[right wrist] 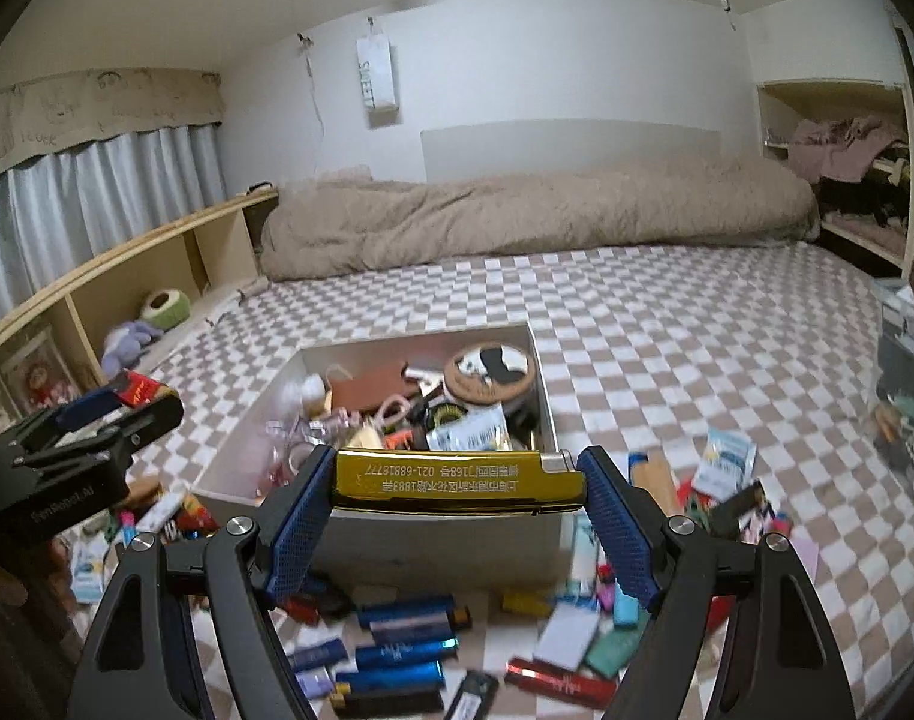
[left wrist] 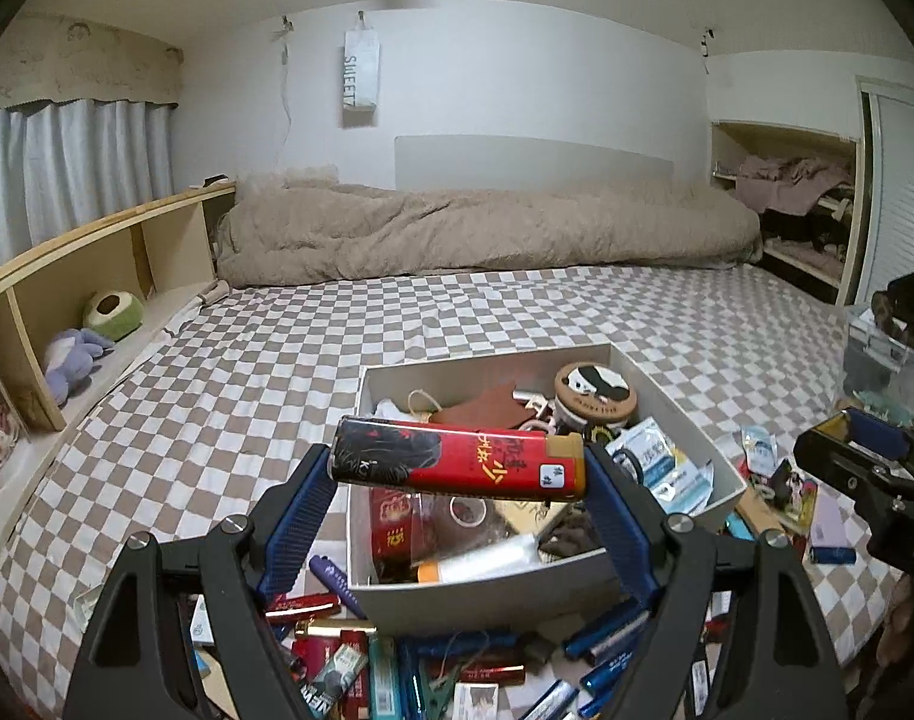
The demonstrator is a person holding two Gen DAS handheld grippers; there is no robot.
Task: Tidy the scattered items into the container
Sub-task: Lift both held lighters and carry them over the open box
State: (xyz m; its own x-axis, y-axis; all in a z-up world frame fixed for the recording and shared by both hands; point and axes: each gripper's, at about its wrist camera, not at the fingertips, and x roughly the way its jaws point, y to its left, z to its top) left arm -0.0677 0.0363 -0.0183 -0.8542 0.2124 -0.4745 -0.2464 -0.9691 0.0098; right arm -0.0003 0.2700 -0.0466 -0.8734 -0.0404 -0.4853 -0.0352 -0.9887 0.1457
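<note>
Lighters held over the box

Left tongs grip a red lighter end to end between their blue pads, crosswise above the white box on the checked bed. Right tongs clamp a gold lighter the same way, over the box's near wall. The box already holds a round tin, a brown pouch and packets. More lighters lie scattered on the bed just in front of the box and to its right.
</note>
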